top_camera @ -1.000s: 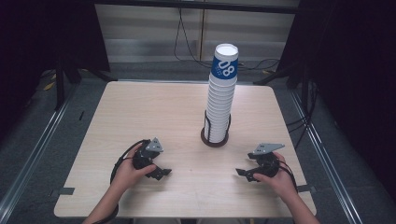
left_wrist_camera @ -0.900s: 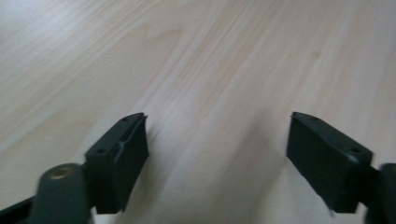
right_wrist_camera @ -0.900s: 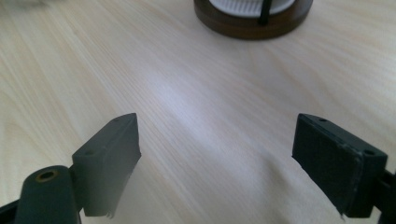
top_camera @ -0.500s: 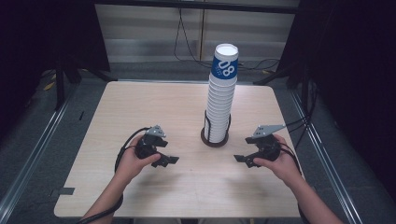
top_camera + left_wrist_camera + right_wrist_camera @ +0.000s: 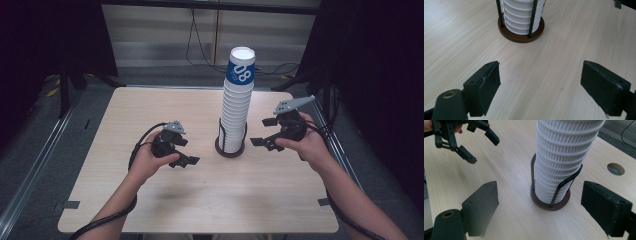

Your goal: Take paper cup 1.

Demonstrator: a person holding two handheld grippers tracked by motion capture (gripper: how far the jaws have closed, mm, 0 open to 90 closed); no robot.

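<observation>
Both grippers hang above the table [image 5: 125, 210] with nothing between their jaws. We see our left gripper [image 5: 186, 151] spread wide, its jaws having just narrowed a little, aimed at the foot of the stack of cups [image 5: 236, 105] from the left. Our right gripper [image 5: 264, 132] is also spread wide, near the stack on its right side. The stack stands upright in a round brown holder [image 5: 230, 149] with thin wire posts, in the middle of the table, touching neither gripper.
</observation>
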